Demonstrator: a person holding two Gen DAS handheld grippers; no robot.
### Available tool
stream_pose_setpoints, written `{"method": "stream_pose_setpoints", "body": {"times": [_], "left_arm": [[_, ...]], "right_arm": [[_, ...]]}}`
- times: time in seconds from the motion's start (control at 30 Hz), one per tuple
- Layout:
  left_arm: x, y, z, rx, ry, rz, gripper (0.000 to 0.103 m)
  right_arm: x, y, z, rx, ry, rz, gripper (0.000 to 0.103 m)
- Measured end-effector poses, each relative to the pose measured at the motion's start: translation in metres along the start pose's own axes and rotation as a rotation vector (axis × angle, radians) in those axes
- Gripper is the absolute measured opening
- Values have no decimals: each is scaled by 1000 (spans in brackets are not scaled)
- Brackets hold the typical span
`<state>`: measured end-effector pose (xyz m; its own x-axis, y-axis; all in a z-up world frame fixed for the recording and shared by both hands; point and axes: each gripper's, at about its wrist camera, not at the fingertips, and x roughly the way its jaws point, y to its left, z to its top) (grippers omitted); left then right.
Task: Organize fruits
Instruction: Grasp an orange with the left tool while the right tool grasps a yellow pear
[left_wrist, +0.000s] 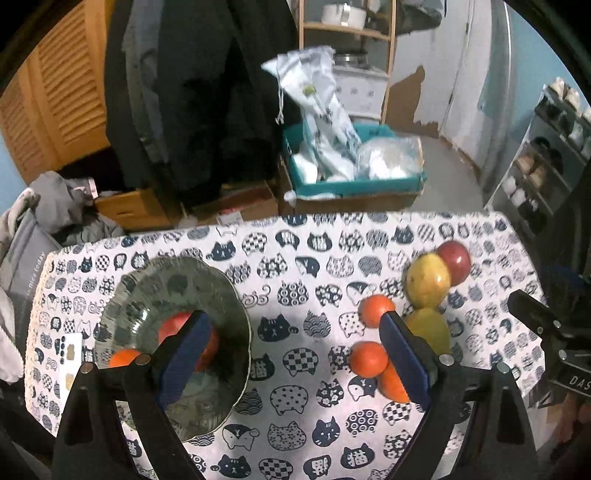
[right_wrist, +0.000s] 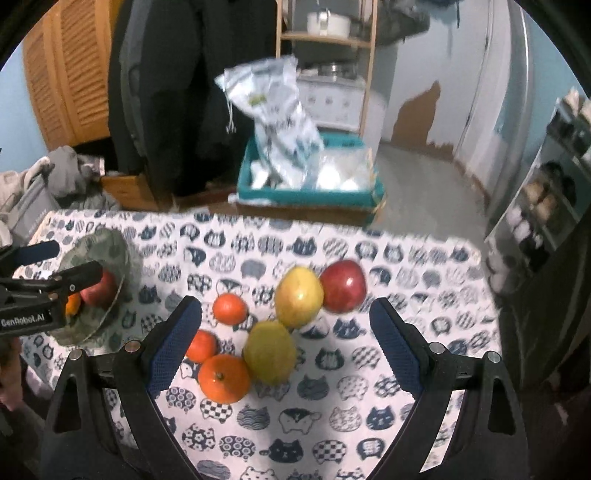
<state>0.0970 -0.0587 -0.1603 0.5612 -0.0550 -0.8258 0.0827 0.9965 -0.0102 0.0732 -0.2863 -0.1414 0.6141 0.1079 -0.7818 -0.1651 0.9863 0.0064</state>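
Glass bowl (left_wrist: 173, 325) with a red apple (right_wrist: 98, 290) and an orange (left_wrist: 123, 357) inside; loose fruit pile (right_wrist: 280, 325) right of bowl. Left gripper (left_wrist: 295, 343) and right gripper (right_wrist: 286, 343) both spread wide, pinching nothing.

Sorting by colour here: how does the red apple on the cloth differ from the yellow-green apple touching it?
The red apple is deep red all over; the yellow-green apple is yellow with a green tinge. The red apple lies at the cluster's far right end, the yellow-green apple nearer the oranges. Both are round, glossy and ungripped.

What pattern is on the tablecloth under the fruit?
Navy-and-white cartoon cat heads on the white tablecloth, clearest in the left wrist view.
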Motion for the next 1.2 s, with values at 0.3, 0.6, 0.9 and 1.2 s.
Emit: {"method": "stream_pose_setpoints", "body": {"times": [0.3, 0.6, 0.9, 1.2], "left_arm": [[48, -2, -11, -4, 108, 9, 93], [82, -12, -22, 12, 162, 18, 93], [102, -18, -32, 27, 210, 18, 93], [105, -19, -35, 39, 225, 17, 93]], "right_arm": [[54, -7, -13, 54, 154, 24, 91], [102, -6, -22, 60, 271, 23, 91], [141, -5, -34, 83, 372, 52, 91], [165, -6, -45, 125, 448, 88, 87]]}}
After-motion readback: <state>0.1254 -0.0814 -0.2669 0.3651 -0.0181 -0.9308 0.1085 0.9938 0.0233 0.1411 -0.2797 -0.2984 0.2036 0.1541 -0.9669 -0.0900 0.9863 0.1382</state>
